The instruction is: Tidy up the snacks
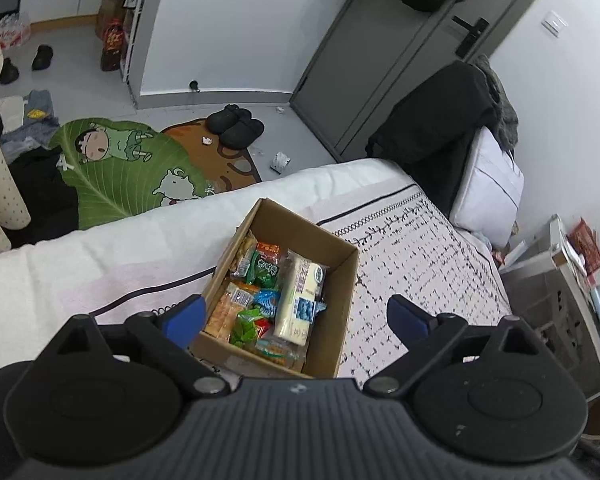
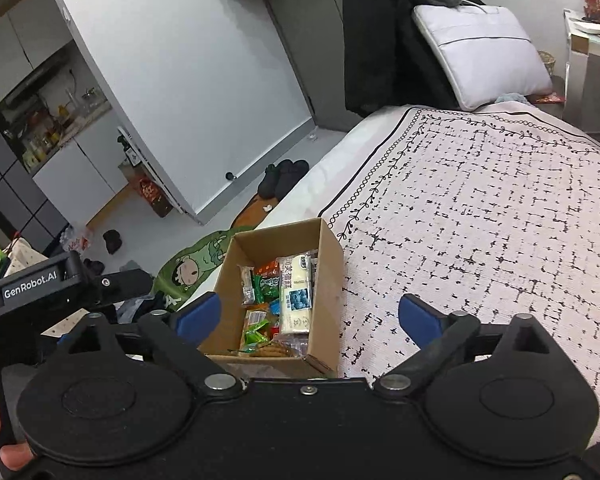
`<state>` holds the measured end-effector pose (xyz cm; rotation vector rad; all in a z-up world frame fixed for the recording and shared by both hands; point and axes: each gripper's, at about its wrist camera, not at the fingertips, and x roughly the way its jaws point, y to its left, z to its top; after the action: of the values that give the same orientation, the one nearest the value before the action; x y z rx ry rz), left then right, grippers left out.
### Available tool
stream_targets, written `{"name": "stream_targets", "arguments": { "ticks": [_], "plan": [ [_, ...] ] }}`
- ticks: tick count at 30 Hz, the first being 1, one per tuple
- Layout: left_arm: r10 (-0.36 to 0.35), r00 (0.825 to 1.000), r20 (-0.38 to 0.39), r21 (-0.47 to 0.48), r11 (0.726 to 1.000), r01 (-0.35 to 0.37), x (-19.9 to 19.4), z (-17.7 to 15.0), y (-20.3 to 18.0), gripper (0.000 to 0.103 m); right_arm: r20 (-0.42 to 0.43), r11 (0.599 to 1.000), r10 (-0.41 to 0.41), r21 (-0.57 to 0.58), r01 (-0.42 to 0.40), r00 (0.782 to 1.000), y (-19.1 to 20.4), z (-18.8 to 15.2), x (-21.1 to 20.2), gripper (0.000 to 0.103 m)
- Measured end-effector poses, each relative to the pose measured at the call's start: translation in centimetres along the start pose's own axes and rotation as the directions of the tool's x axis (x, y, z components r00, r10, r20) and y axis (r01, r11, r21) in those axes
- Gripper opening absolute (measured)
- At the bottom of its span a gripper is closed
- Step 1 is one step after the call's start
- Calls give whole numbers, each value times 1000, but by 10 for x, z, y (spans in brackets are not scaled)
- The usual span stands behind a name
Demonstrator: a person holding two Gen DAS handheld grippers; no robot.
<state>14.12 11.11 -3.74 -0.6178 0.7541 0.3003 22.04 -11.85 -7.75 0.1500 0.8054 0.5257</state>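
Note:
An open cardboard box (image 1: 342, 280) sits on the bed near its left edge; it also shows in the right wrist view (image 2: 328, 280). It holds several snack packets: a long pale blueberry bar (image 1: 300, 300) (image 2: 296, 300), green packets (image 1: 266, 270) (image 2: 256, 330) and orange cracker packs (image 1: 226, 312). My left gripper (image 1: 296, 316) is open and empty, hovering above the box. My right gripper (image 2: 310, 318) is open and empty, also above the box. The left gripper's body (image 2: 32, 284) shows at the left of the right wrist view.
The bed has a patterned pink-white cover (image 2: 480, 208) with a white pillow (image 2: 480, 52) and black clothing (image 1: 432, 120) at its head. On the floor are a green cartoon rug (image 1: 124, 168), black slippers (image 1: 236, 126) and clutter. A crowded side table (image 1: 580, 264) stands at right.

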Motion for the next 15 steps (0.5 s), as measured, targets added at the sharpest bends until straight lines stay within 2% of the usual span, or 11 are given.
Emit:
{"name": "stream_targets", "arguments": {
  "ticks": [7, 15],
  "plan": [
    [-16, 1000, -12, 80, 997, 17, -20, -13, -8, 102, 18, 1000, -2, 2, 2, 1000, -4, -8, -22, 102],
    [-30, 999, -44, 133, 990, 36, -38, -26, -16, 102, 40, 1000, -8, 4, 8, 999, -8, -14, -46, 103]
  ]
}}
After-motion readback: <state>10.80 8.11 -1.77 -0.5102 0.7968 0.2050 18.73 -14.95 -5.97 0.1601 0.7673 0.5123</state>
